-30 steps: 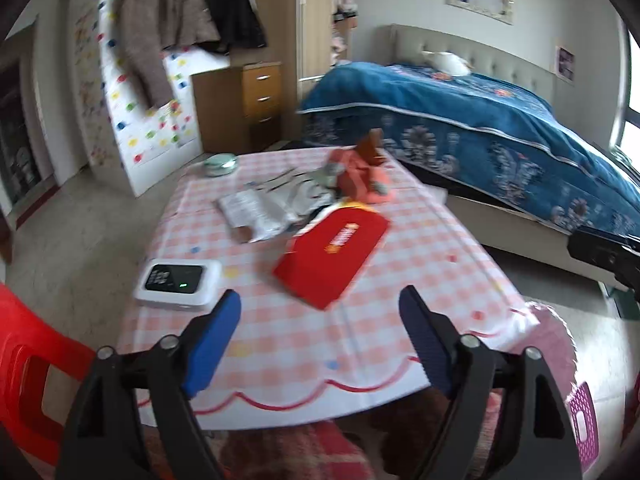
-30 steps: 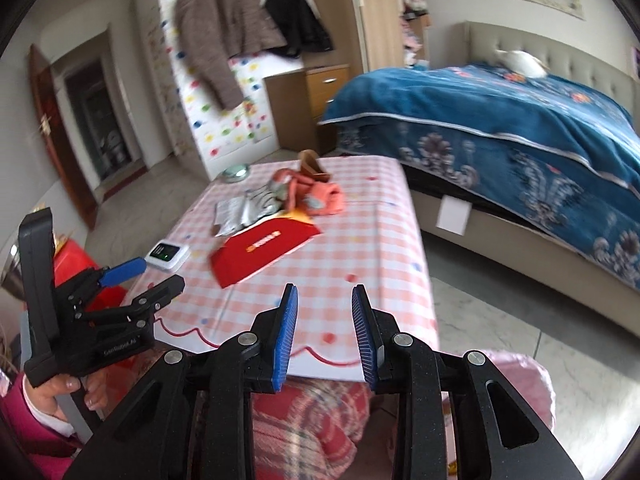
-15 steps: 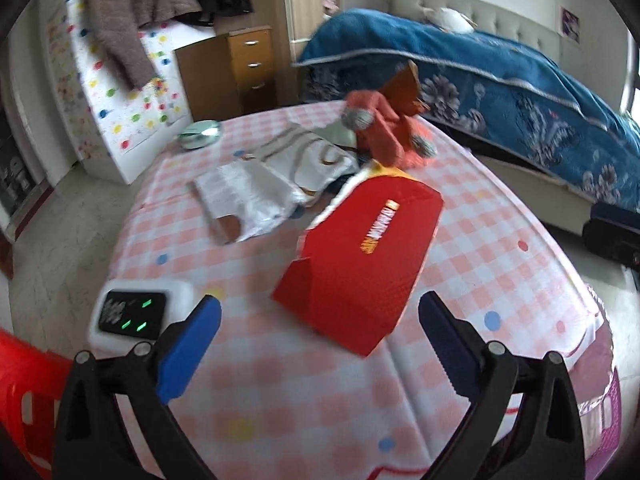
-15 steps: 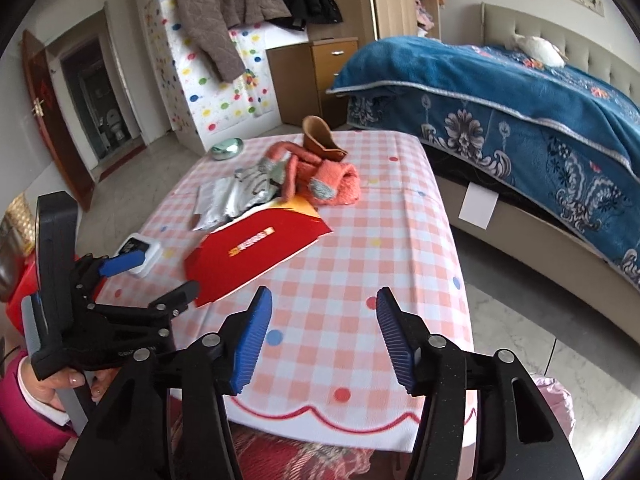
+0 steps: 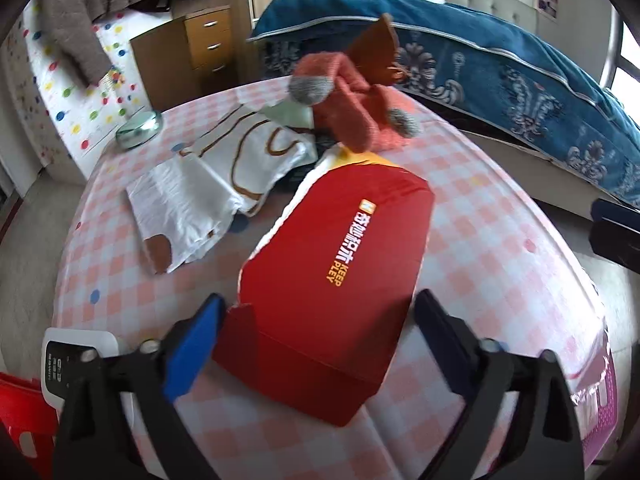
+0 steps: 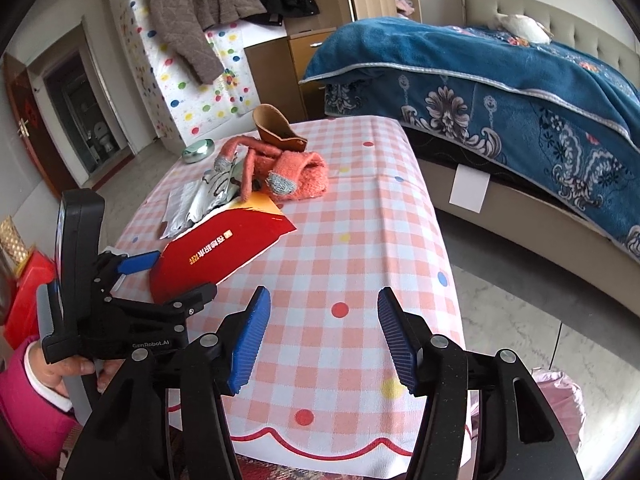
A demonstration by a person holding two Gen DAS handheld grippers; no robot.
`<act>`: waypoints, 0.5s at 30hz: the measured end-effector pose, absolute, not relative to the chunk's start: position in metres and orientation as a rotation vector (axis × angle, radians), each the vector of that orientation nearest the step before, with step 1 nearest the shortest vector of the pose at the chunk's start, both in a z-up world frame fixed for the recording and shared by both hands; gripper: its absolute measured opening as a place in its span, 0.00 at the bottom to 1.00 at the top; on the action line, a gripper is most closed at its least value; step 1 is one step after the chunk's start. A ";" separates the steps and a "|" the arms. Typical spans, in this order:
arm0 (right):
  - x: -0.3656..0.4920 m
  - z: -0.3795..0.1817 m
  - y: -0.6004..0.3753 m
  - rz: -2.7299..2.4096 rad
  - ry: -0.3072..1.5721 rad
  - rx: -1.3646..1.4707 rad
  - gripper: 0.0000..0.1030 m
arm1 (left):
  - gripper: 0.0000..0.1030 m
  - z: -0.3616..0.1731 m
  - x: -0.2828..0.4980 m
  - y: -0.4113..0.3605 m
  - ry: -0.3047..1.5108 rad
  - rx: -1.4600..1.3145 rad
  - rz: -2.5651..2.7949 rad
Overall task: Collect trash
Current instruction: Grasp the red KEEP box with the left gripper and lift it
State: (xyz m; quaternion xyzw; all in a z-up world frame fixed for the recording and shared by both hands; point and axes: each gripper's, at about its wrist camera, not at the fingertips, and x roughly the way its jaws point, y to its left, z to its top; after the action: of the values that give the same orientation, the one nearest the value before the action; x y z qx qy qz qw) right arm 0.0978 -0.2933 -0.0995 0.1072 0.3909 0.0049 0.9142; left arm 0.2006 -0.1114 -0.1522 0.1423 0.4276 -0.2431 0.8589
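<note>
Risk: left tongs (image 5: 316,332), wide and closing astride red package (image 5: 340,280), may skid it; right tongs (image 6: 324,336) part-open, empty.

Room as I see it past my work: table (image 6: 360,208) under a pink-and-white checked cloth; bed (image 6: 500,80) with blue floral cover and pale tufted headboard (image 6: 576,24); wooden drawer chest (image 5: 200,56); white panel with coloured dots (image 6: 192,92), brown jacket (image 6: 192,4) hung over it; dark red door (image 6: 28,128); pale stone floor (image 6: 540,292). Daylight throughout.
</note>
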 end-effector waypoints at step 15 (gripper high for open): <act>0.063 -0.084 -0.282 0.025 0.770 0.231 0.55 | 0.59 -0.105 0.122 -0.071 0.781 0.169 -0.482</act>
State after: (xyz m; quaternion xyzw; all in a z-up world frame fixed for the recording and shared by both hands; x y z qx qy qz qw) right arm 0.0631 -0.2816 -0.0842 0.1123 0.3746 0.0120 0.9203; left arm 0.1217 -0.0711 -0.1049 0.0813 0.3764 -0.2324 0.8932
